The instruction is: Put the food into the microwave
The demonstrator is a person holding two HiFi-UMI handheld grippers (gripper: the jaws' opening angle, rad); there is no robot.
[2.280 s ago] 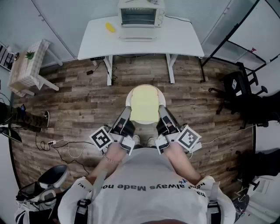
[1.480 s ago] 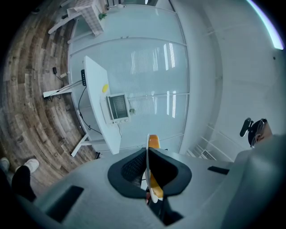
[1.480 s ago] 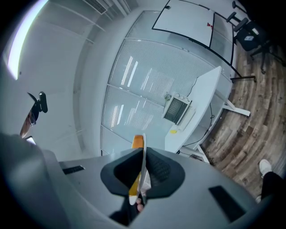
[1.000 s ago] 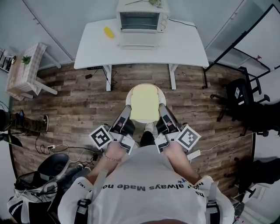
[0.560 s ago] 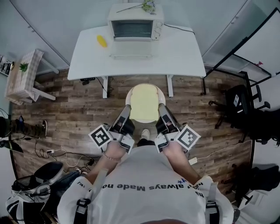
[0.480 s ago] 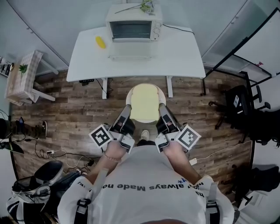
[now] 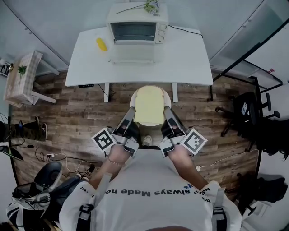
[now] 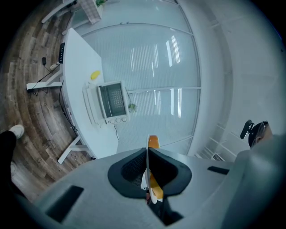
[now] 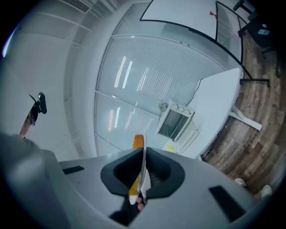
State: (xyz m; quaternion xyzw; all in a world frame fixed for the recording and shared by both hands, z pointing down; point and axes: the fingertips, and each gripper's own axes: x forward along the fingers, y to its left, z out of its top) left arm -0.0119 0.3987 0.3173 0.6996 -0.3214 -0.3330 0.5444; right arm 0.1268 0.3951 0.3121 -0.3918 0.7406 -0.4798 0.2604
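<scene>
A slice of pale yellow bread (image 7: 149,106) lies on a round white plate (image 7: 134,95) carried over the wooden floor. My left gripper (image 7: 131,113) is shut on the plate's left rim and my right gripper (image 7: 167,113) on its right rim. In the left gripper view the plate's edge (image 8: 146,166) stands between the closed pads, with the bread's crust (image 8: 153,142) behind it. The right gripper view shows the same plate edge (image 9: 143,166) and crust (image 9: 138,141). Ahead, the microwave (image 7: 137,27) stands on a white table (image 7: 185,54) with its door (image 7: 132,54) folded down.
A yellow item (image 7: 101,43) lies on the table left of the microwave, and a sprig of flowers (image 7: 151,5) rests on top of it. A small cloth-covered side table (image 7: 20,76) stands at the left. Black chairs (image 7: 253,117) and a rack are at the right. Cables trail on the floor.
The white table and microwave have drawn nearer and shifted a little left in the head view. Both grippers hold the plate as before.
</scene>
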